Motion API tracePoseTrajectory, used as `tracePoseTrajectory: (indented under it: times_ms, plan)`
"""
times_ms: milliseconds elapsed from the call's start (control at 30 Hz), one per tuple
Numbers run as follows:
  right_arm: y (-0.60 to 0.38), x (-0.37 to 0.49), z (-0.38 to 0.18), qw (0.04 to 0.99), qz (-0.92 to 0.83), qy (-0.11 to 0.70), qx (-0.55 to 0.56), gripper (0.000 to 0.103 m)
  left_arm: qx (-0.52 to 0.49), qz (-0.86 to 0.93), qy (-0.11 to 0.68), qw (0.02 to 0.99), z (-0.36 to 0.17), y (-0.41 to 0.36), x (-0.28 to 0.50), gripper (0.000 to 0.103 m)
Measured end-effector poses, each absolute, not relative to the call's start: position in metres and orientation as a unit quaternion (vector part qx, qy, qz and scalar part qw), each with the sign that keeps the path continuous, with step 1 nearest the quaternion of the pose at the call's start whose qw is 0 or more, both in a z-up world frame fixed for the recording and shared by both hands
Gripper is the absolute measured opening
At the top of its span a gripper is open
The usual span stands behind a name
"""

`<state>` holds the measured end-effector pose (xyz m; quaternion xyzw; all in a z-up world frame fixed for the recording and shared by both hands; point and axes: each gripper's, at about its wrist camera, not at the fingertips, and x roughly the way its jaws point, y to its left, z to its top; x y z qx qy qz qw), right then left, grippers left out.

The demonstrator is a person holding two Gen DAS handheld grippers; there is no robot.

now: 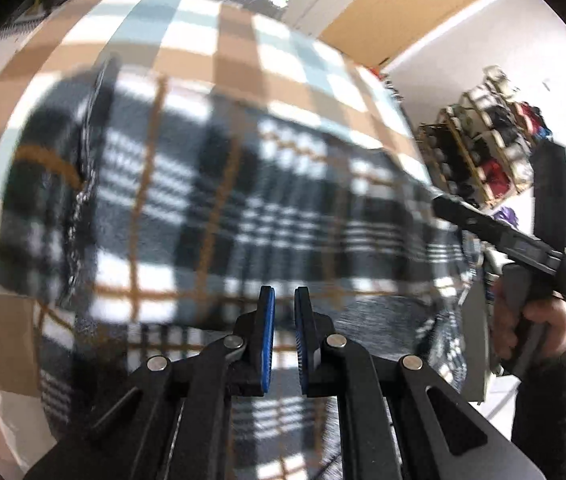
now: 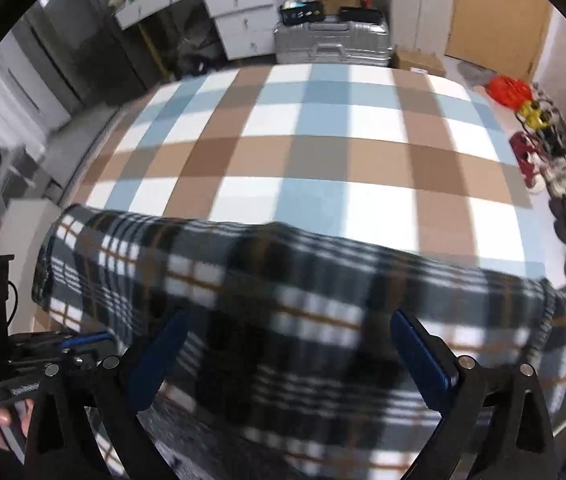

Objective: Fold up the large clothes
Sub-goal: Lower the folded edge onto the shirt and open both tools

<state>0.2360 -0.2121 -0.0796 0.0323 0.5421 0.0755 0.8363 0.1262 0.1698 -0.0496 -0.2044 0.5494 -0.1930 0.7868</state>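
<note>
Item: dark plaid garment (image 2: pixel 283 304), part-folded, lying on the checked bed cover (image 2: pixel 323 140) along its near edge; long axis ran side to side across both views.

Left tongs (image 1: pixel 285 334): blue pads nearly together, gripping nothing, poised above the garment's near edge.

Right tongs (image 2: pixel 287 360): spread wide, empty, poised over the garment's middle, the cloth directly ahead and below.

Judgement: both tongs stood about equally near; the next grasp likely depends on reaching the garment's short ends, which lay out to either side.
</note>
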Motion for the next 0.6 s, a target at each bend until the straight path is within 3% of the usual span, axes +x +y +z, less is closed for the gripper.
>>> tracePoseTrajectory:
  times_ms: [167,233,267,367,467,533,600]
  plan:
    - [-0.266,0.231,-0.103,0.818,0.054,0.565,0.096,0.103,-0.237,-0.248,0.493,0.799,-0.022,0.167,0.13,0.009]
    - [-0.274,0.233,-0.131,0.792,0.028,0.602,0.099,0.103,-0.264,-0.265,0.479,0.794,-0.025,0.169,0.143,0.033]
    - [-0.268,0.229,-0.136,0.803,0.027,0.591,0.071,0.103,-0.273,-0.259,0.47,0.798,-0.028,0.171,0.153,0.036]
    - [-0.245,0.227,-0.139,0.809,0.009,0.588,0.006,0.103,-0.298,-0.229,0.465,0.802,-0.045,0.181,0.176,0.037]
    - [-0.245,0.228,-0.126,0.808,0.021,0.589,0.021,0.103,-0.314,-0.181,0.516,0.776,-0.085,0.186,0.196,0.036]
    - [-0.248,0.227,-0.11,0.818,0.039,0.573,0.041,0.102,-0.379,-0.193,0.5,0.755,-0.107,0.198,0.201,0.033]
    - [-0.25,0.225,-0.092,0.834,0.043,0.549,0.041,0.102,-0.4,-0.189,0.506,0.74,-0.114,0.207,0.204,0.019]
